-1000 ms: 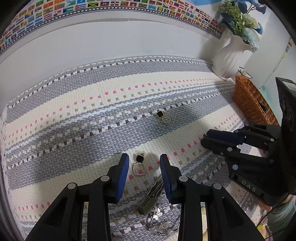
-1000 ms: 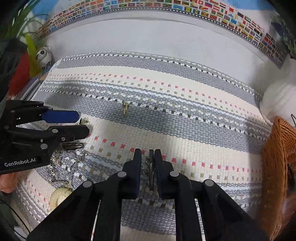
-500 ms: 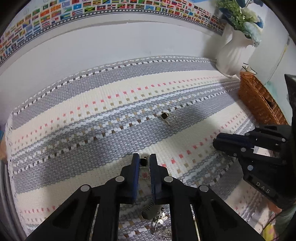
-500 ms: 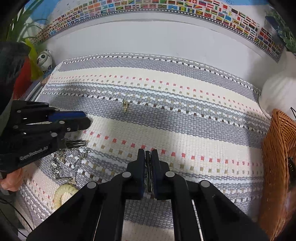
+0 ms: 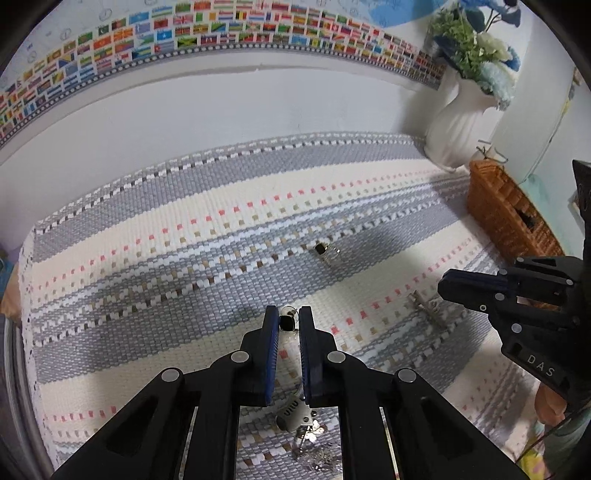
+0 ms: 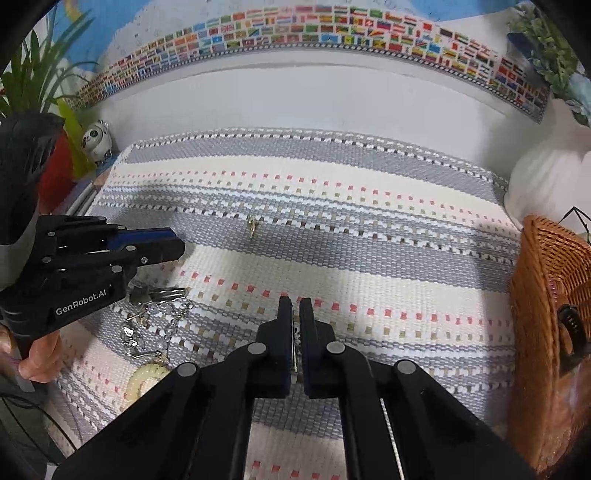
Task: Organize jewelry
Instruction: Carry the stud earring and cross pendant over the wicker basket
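Woven striped mat (image 5: pixel 207 236) covers most of the worktop (image 5: pixel 221 122), grey and cream bands with pink and tan flecks. Bare white worktop runs between the mat's far edge and the wall; a strip of printed flags (image 6: pixel 295 33) lines the wall above it. Plenty of open mat toward the far side.

Right edge: wicker basket (image 6: pixel 546 295), with a dark watch-like strap (image 6: pixel 570 328) on its wall. White ribbed vase (image 5: pixel 454 122) with flowers stands just behind the basket. Left edge: green plant and a small panda figure (image 6: pixel 96 140).

Your left tool (image 5: pixel 289 319) is clenched on a black-stone earring (image 5: pixel 286 322), held just above the mat. Its body reads "GenRobot.AI" in the right wrist view. Your right tool (image 6: pixel 295 314) is clenched on a thin silver piece (image 6: pixel 294 339), kind unclear; its side reads "DAS".

Loose on the mat: a chain bracelet (image 6: pixel 155 325) and a cream beaded ring-shaped item (image 6: pixel 144 380) near the left tool, a silver hair clip (image 5: pixel 428 308) close to the right tool's tip, a tag lettered "miu" (image 5: pixel 291 410) under the left tool, and a second black-stone earring (image 5: pixel 327 251) well ahead, alone on a grey band.
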The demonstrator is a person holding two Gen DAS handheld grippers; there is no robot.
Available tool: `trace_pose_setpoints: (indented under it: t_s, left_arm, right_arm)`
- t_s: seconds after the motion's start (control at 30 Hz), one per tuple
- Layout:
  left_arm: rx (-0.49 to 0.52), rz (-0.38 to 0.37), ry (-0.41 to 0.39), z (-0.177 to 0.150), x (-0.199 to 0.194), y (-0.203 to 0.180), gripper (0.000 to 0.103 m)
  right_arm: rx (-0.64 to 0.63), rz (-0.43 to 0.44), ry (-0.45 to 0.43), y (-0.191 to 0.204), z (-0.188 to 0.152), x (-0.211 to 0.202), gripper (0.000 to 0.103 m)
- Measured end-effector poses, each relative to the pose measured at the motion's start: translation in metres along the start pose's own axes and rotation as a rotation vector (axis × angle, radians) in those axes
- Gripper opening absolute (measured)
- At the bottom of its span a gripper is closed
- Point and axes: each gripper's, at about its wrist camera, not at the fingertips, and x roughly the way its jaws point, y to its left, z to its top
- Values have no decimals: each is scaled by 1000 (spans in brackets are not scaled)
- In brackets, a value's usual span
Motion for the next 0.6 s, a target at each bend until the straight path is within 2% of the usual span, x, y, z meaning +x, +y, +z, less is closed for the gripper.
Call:
trace_pose_setpoints:
  t_s: [0.17, 0.27, 0.33, 0.57, 0.6]
  left_arm:
    - [-9, -12, -7, 0, -4, 3, 10]
    - [-18, -23, 0, -2, -5, 8, 10]
    - [-22, -27, 2, -1, -4, 8, 10]
    - [-18, -27, 7, -2, -2, 7, 10]
    - [-18, -27, 7, -1, -1, 6, 10]
  right_arm:
    - [-16, 35, 14, 0, 4, 0, 6]
    - [4, 79, 61, -2, 5, 13, 14]
    - [-2, 61, 69, -2, 7, 21, 25]
    - [-29, 25, 95, 3, 8, 40, 24]
    - [-45, 5, 86, 6, 8, 41, 18]
